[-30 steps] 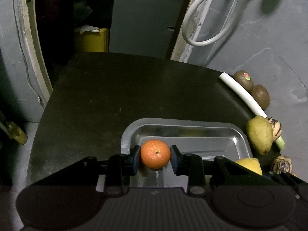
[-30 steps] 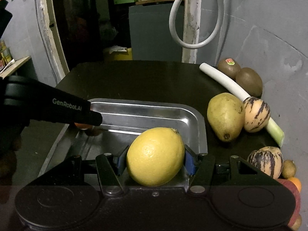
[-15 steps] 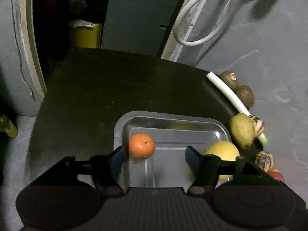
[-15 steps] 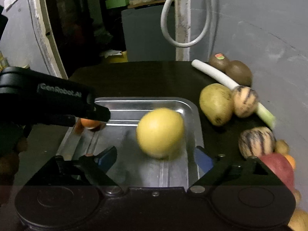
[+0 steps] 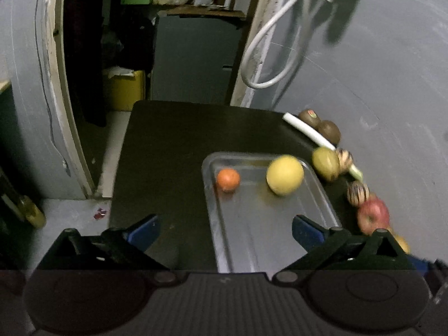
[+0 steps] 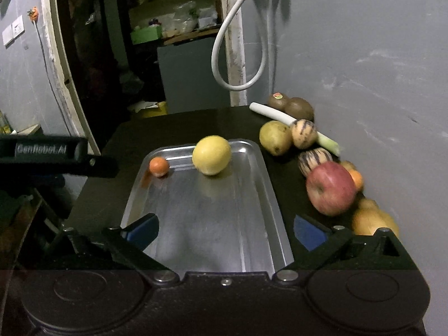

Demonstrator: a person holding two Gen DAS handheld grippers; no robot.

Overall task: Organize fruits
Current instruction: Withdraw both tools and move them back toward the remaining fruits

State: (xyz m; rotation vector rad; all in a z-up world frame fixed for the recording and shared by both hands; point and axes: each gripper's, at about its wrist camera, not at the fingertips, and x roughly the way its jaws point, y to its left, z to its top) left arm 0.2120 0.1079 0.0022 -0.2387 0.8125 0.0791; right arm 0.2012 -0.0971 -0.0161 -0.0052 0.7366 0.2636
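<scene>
Dim room: grey plastered wall (image 6: 364,70), white looped hose (image 6: 238,56), dark doorway (image 5: 92,56)

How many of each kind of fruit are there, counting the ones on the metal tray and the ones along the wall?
Mandarins: 2
Lemon: 1
Pear: 1
Striped melons: 2
Kiwis: 2
Apple: 1
Yellowish fruits, kind unclear: at least 2
Total: at least 11

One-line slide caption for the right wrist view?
Open right gripper above metal tray holding small orange tangerine and large yellow lemon.
</scene>
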